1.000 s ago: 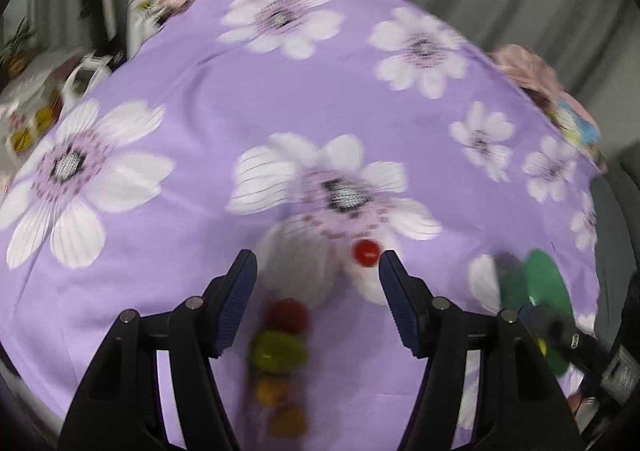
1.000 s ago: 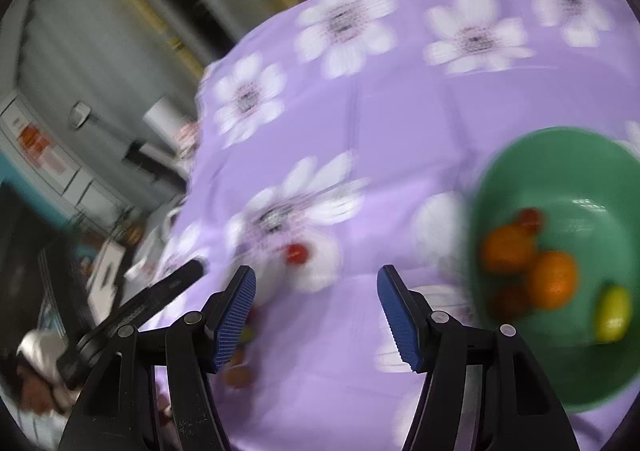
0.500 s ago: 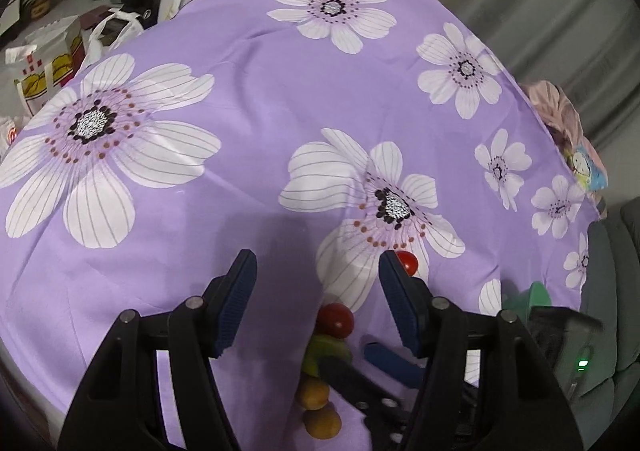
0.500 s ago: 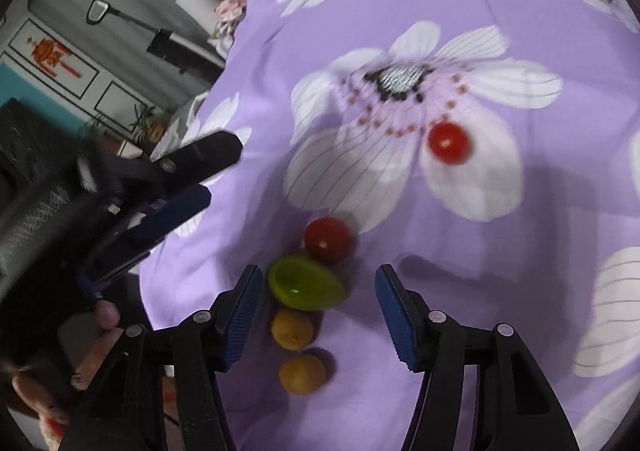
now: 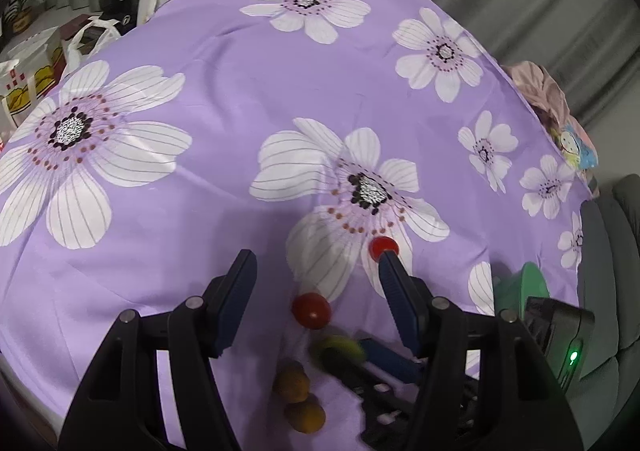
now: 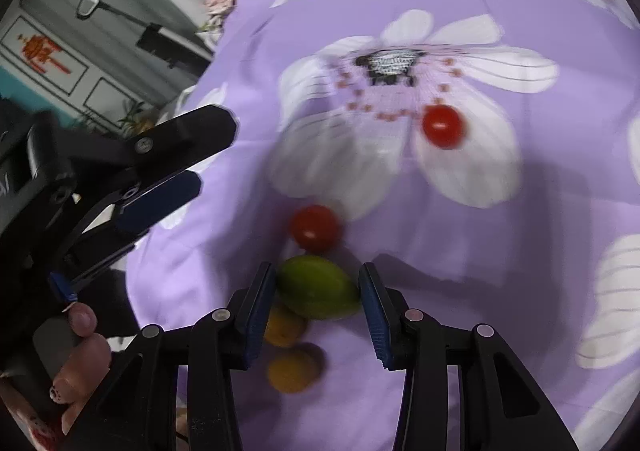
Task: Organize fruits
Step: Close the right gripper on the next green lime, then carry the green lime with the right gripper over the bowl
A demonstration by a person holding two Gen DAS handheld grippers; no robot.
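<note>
My right gripper [image 6: 318, 281] is closed around a green oval fruit [image 6: 318, 287], both pads touching its sides; the fruit looks blurred in the left wrist view [image 5: 340, 349]. A red tomato [image 6: 314, 228] lies just beyond it, and a second red tomato [image 6: 442, 126] farther off on a white flower. Two small orange fruits [image 6: 284, 325] [image 6: 292, 371] lie under and behind the green one. My left gripper [image 5: 316, 267] is open and empty above the cloth, the near tomato [image 5: 311, 310] between its fingers. A green bowl [image 5: 528, 287] shows at the right edge.
The table is covered by a purple cloth with white flowers [image 5: 280, 91]. Bags and boxes [image 5: 36, 63] stand past its left edge. A grey sofa [image 5: 616, 251] is on the right. The left gripper [image 6: 132, 179] appears at the left of the right wrist view.
My right gripper moved down over the fruit cluster and narrowed its fingers onto the green fruit. The left gripper shifted slightly and stays open.
</note>
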